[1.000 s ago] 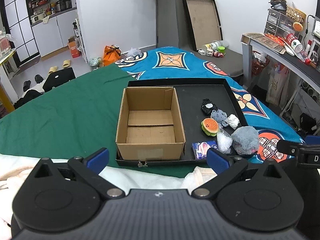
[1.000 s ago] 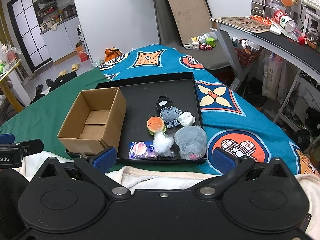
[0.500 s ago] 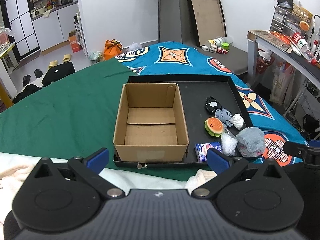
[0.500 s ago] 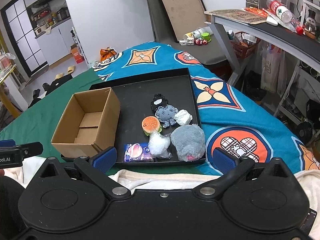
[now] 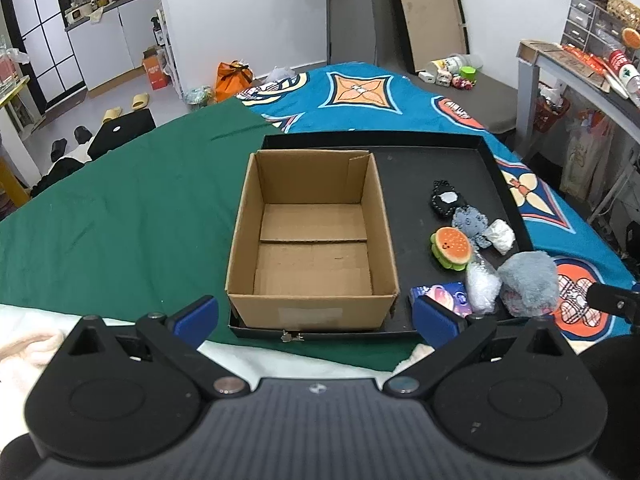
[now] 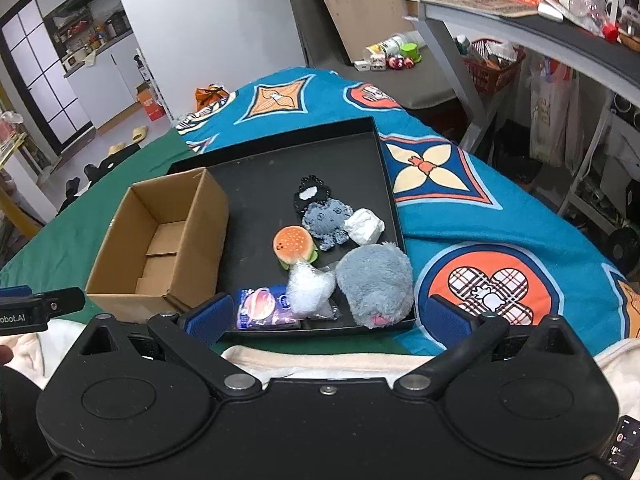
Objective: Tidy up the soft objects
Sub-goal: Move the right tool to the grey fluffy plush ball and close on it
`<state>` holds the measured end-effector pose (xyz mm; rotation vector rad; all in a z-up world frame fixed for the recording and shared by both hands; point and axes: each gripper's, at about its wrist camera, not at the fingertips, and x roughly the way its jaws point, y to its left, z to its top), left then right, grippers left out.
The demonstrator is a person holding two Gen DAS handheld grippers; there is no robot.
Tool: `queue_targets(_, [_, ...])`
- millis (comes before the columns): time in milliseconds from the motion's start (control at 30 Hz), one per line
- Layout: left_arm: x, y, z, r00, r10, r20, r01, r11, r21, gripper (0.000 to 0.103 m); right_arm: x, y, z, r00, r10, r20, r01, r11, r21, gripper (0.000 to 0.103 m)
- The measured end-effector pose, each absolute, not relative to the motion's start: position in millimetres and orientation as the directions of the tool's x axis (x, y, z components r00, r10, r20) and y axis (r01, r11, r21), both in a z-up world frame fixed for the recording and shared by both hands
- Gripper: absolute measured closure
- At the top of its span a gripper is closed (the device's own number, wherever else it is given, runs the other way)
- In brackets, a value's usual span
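Note:
An empty cardboard box stands in the left half of a black tray. Right of it lie several soft things: a burger plush, a grey fluffy plush, a grey octopus plush, a black plush, a white wad, a white bagged puff and a purple packet. My left gripper is open and empty before the box. My right gripper is open and empty before the soft things.
The tray lies on a bed with a green cloth and a blue patterned blanket. A cream blanket lies under both grippers. A desk stands at the right and a board leans on the far wall.
Both grippers have moved forward and closer to the tray, so the box and soft things look larger. Nothing on the tray has moved. Both stay open.

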<state>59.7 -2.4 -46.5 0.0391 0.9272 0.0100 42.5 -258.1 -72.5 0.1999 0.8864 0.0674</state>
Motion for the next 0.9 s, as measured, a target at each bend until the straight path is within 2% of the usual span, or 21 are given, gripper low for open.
queue_targets(200, [76.7, 2.2, -59.0, 0.568, 0.02, -0.823, -0.029, 1.0, 0.005, 0.001, 56.9, -268.9, -88.0, 0.599, 0.171, -0.782, 0.042, 0.969, 0.244, 0.0])
queue_targets(367, [93.3, 1.3, -66.9, 0.545, 0.051, -0.837, -0.047, 0.998, 0.029, 0.001, 70.1, -277.1, -98.3, 0.579, 0.189, -0.793, 0.051, 0.962, 0.267, 0.0])
queue_targets(833, [156.3, 25.1, -85.7, 0.421, 0.117, -0.9, -0.15, 0.987, 0.058, 0.003, 122.4, -292.1, -138.7, 0.46, 0.158, -0.874, 0.099, 0.969, 0.227, 0.0])
queue_targets(900, [166.0, 30.1, -86.9, 0.404, 0.12, -0.907, -0.161, 0.985, 0.059, 0.007, 129.3, -293.9, -144.6, 0.444, 0.151, -0.883, 0.098, 0.972, 0.216, 0.0])
